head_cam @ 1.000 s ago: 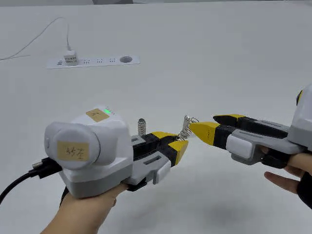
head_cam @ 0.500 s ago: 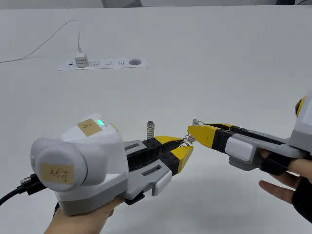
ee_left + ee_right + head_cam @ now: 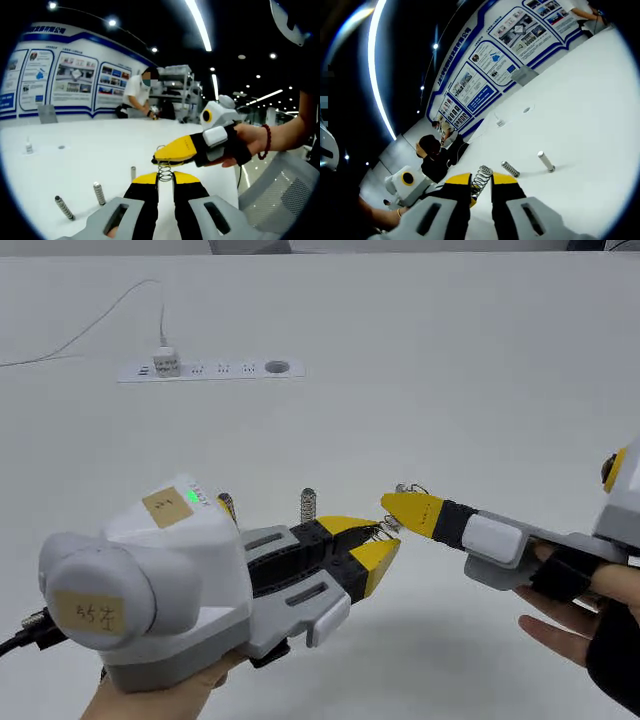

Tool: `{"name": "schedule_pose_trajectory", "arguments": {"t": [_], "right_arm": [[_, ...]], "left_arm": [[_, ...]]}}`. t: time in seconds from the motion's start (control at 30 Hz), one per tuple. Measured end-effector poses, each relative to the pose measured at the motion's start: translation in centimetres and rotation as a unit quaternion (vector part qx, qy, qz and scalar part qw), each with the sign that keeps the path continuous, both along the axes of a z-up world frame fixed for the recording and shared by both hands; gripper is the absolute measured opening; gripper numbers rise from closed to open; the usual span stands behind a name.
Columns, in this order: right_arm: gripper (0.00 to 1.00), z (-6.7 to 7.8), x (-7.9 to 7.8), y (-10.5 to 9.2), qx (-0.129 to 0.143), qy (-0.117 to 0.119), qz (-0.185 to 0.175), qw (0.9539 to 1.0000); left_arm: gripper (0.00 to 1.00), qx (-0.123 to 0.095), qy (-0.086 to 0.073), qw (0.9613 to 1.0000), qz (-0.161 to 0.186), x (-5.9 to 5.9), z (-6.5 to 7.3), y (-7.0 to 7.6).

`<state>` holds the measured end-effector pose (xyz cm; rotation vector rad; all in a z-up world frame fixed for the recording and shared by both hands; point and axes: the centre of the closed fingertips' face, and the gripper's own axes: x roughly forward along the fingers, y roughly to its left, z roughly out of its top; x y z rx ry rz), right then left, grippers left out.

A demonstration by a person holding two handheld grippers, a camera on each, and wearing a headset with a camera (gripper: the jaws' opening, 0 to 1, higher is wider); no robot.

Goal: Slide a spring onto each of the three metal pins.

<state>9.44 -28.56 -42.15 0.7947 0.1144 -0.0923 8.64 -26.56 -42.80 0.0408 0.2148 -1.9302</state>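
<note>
The left gripper (image 3: 368,542) has its jaws drawn nearly together, pressing on the lower end of a spring (image 3: 164,171) from both sides. The right gripper (image 3: 400,508) reaches in from the right with its jaws closed on the upper end of the same spring, so the spring is held between the two pairs of yellow tips, over the near middle of the desk (image 3: 450,360). In the left gripper view, a bare pin (image 3: 133,173) stands upright on the desk just beyond the left gripper's tips. To its left stand a first covered pin (image 3: 100,193) and a second covered pin (image 3: 64,207), each with a spring around it. Toward the desk's far left corner lies a power strip (image 3: 210,368) with a white plug (image 3: 165,362) in it. A cable (image 3: 162,325) runs from the plug toward the left edge.
</note>
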Motion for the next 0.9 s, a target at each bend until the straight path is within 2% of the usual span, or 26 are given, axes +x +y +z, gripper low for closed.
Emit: {"name": "schedule_pose_trajectory", "arguments": {"t": [0.07,0.23,0.3,0.4,0.53,0.67,0.73,0.83,0.9], "right_arm": [[0.14,0.2,0.1,0.1,0.008,-0.011,0.0,0.9999],[0.13,0.5,0.2,0.5,0.002,-0.021,0.01,0.9997],[0.12,0.9,0.3,0.6,0.007,-0.032,0.013,0.9994],[0.12,0.9,0.5,0.7,-0.004,-0.03,0.017,0.9994],[0.12,1.1,0.7,1.1,-0.021,-0.027,0.023,0.9991],[0.11,1.0,0.8,1.1,-0.035,-0.023,0.025,0.9988],[0.11,1.0,0.8,0.9,-0.045,-0.019,0.023,0.9985],[0.11,1.2,0.7,0.7,-0.052,-0.018,0.02,0.9983],[0.11,1.3,0.6,0.3,-0.061,-0.017,0.016,0.9979]], "left_arm": [[0.1,0.001,-0.002,1.0,0.001,0.0,0.0,0.1],[0.1,0.002,-0.011,0.9999,0.002,0.0,0.1,0.3],[0.1,0.007,-0.021,0.9997,0.005,0.2,0.1,0.5],[0.1,0.006,-0.026,0.9996,0.008,0.3,0.3,0.5],[0.11,0.011,-0.048,0.9987,0.014,0.4,0.2,0.6],[0.11,0.016,-0.057,0.9981,0.017,0.6,0.0,0.7],[0.13,0.026,-0.066,0.9972,0.022,0.8,-0.3,0.8],[0.14,0.033,-0.07,0.9968,0.023,0.9,-0.5,0.9],[0.19,0.04,-0.07,0.9963,0.029,1.2,-0.7,1.0]]}}
